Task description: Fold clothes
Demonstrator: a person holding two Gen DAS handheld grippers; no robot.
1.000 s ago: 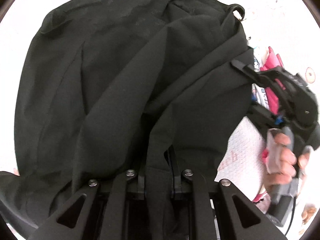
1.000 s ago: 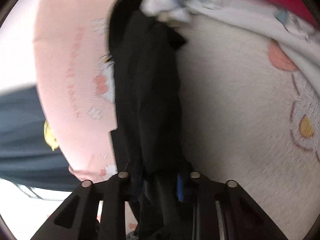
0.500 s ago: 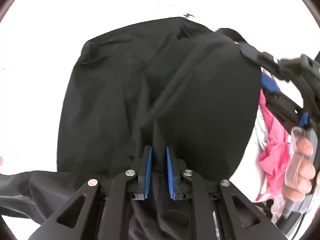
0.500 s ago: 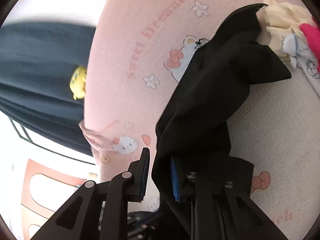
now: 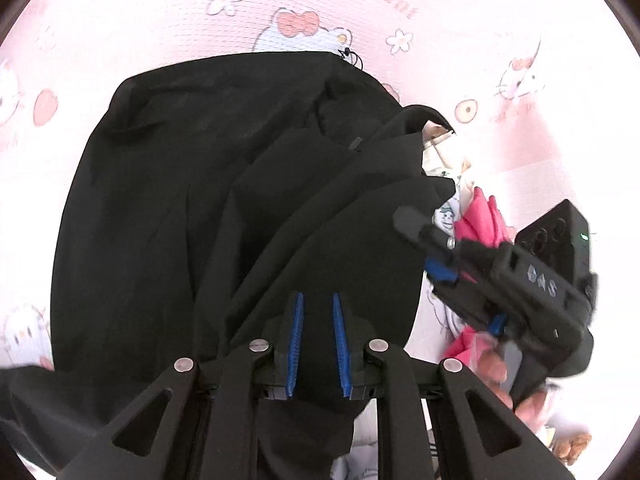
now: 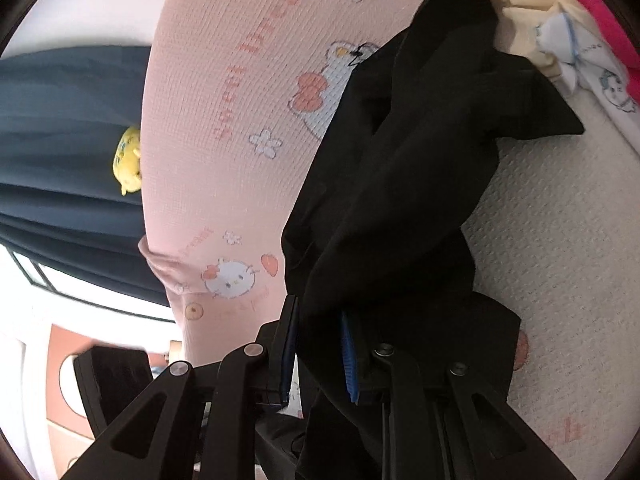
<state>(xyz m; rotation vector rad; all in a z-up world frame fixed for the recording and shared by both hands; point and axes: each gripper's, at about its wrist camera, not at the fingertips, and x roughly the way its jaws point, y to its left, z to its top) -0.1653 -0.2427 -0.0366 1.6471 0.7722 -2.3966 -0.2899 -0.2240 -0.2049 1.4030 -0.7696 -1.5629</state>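
Black fabric garment (image 5: pixel 208 200) lies bunched on a pink cartoon-print bedsheet (image 5: pixel 460 28); left claw (image 5: pixel 318 340) part-open over it, right claw (image 6: pixel 318 354) part-open around a fold.

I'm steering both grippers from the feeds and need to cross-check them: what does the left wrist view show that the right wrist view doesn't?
Only the left wrist view shows the right gripper from outside, the hand that holds it, and the black fabric garment spread wide. Only the right wrist view shows the dark blue curtain with a yellow plush toy and a bright window below them. Both show the black garment between blue-padded fingers, the pink cartoon-print blanket and the heap of pink and white clothes.
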